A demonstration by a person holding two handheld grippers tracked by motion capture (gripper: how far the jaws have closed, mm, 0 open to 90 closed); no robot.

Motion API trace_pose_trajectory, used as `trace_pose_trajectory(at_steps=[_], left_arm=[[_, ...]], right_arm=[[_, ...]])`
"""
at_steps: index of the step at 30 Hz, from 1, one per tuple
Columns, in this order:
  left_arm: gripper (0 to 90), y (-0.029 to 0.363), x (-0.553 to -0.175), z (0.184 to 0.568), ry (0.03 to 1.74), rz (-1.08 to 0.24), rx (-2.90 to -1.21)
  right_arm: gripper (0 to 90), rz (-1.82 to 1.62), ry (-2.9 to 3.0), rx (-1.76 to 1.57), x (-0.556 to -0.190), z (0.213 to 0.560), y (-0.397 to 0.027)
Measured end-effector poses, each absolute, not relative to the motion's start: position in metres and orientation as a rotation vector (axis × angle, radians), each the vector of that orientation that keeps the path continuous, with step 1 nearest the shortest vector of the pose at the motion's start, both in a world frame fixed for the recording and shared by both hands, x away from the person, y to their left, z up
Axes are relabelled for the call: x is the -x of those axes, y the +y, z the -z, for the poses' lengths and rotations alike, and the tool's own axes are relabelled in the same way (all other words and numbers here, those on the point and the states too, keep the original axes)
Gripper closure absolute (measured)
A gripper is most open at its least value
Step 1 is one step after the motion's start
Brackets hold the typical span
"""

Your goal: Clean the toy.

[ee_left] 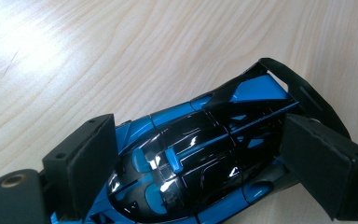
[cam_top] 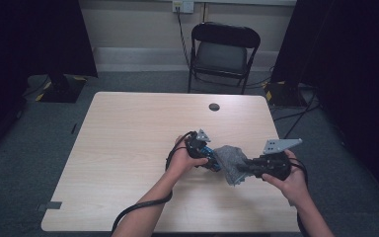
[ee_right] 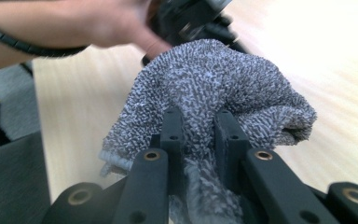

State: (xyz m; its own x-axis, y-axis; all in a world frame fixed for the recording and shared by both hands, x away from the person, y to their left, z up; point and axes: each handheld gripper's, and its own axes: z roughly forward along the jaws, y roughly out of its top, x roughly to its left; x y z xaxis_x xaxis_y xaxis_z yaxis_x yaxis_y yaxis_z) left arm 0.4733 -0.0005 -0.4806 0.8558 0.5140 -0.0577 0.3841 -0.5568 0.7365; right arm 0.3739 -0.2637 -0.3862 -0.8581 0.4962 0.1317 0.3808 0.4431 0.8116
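Note:
A blue and black toy car (ee_left: 200, 154) lies between the two pads of my left gripper (ee_left: 200, 163), which is shut on its sides just above the table; in the high view the toy car (cam_top: 213, 163) shows at the left gripper (cam_top: 211, 162). A grey towelling cloth (ee_right: 214, 88) is bunched between the jaws of my right gripper (ee_right: 199, 135), which is shut on it. In the high view the cloth (cam_top: 231, 163) hangs between the two hands, touching the car's side, with the right gripper (cam_top: 244, 167) at its right edge.
The light wooden table (cam_top: 128, 148) has a round cable hole (cam_top: 214, 106) near its far edge. A black folding chair (cam_top: 222, 52) stands behind the table. Dark curtains flank both sides, and cables run over the grey floor at the right.

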Motion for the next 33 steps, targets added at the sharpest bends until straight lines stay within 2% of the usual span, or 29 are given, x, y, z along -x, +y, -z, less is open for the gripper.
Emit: trace_pose_trajectory(at_steps=[7, 17, 27, 30, 33], left_arm=[[11.2, 0.000, -0.473, 0.481, 0.646, -0.211, -2.220], [11.2, -0.001, -0.473, 0.482, 0.629, -0.208, -2.220], [11.2, -0.002, -0.473, 0.483, 0.616, -0.203, -2.210], [11.2, -0.002, -0.473, 0.483, 0.604, -0.208, -2.220], [11.1, -0.002, -0.472, 0.483, 0.610, -0.207, -2.212]], right_arm=[[76.4, -1.240, 2.509, -0.820, -0.400, 0.394, -0.265], [75.8, -1.093, 2.478, -0.920, -0.449, 0.424, -0.270], [73.9, -0.959, 2.528, -0.915, -0.480, 0.453, -0.256], [71.4, -0.955, 2.530, -0.940, -0.488, 0.458, -0.252], [63.4, -0.938, 2.518, -0.971, -0.493, 0.461, -0.246]])
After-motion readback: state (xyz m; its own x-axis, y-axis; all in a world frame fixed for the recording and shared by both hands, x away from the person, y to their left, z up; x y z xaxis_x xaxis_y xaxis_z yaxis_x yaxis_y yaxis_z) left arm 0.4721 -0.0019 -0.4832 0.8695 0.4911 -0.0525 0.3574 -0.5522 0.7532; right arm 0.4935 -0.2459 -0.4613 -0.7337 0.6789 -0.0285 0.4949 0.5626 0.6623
